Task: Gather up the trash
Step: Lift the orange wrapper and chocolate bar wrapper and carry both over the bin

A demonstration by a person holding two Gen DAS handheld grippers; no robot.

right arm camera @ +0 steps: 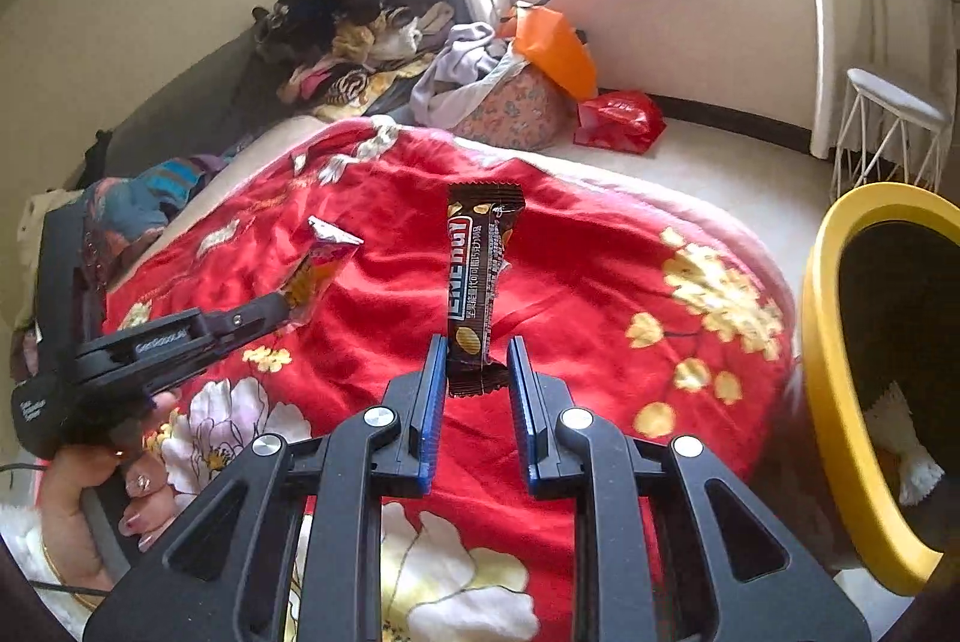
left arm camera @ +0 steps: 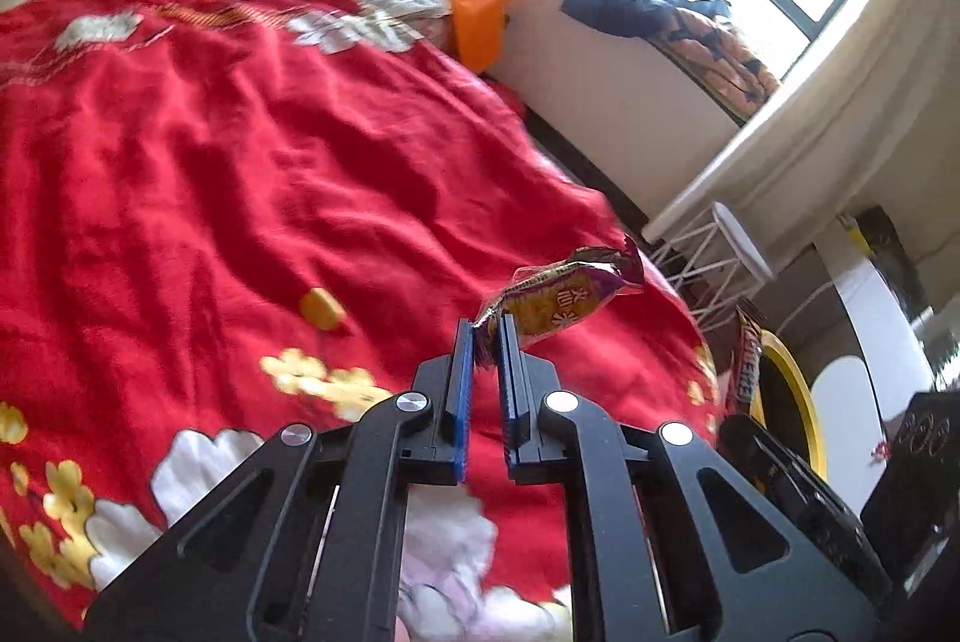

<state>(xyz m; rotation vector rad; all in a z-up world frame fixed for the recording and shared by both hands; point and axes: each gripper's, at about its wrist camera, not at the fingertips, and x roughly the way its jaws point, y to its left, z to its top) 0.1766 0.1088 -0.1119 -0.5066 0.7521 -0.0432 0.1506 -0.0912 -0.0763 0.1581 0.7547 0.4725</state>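
My left gripper [left arm camera: 487, 336] is shut on the end of a yellow and purple snack wrapper [left arm camera: 564, 297] and holds it above the red bed cover [left arm camera: 240, 150]. In the right wrist view the left gripper [right arm camera: 282, 309] shows at the left with that wrapper [right arm camera: 318, 270]. My right gripper [right arm camera: 478, 372] holds a brown energy bar wrapper [right arm camera: 477, 282] upright by its lower end, above the bed cover [right arm camera: 600, 282]. A yellow-rimmed bin [right arm camera: 840, 390] stands at the right, beside the bed, with white paper inside. Its rim shows in the left wrist view [left arm camera: 792, 402].
A pile of clothes [right arm camera: 360, 42] lies at the head of the bed. An orange bag [right arm camera: 558, 42] and a red bag [right arm camera: 621, 120] lie by the window wall. A white wire stool [right arm camera: 888, 126] stands at the far right.
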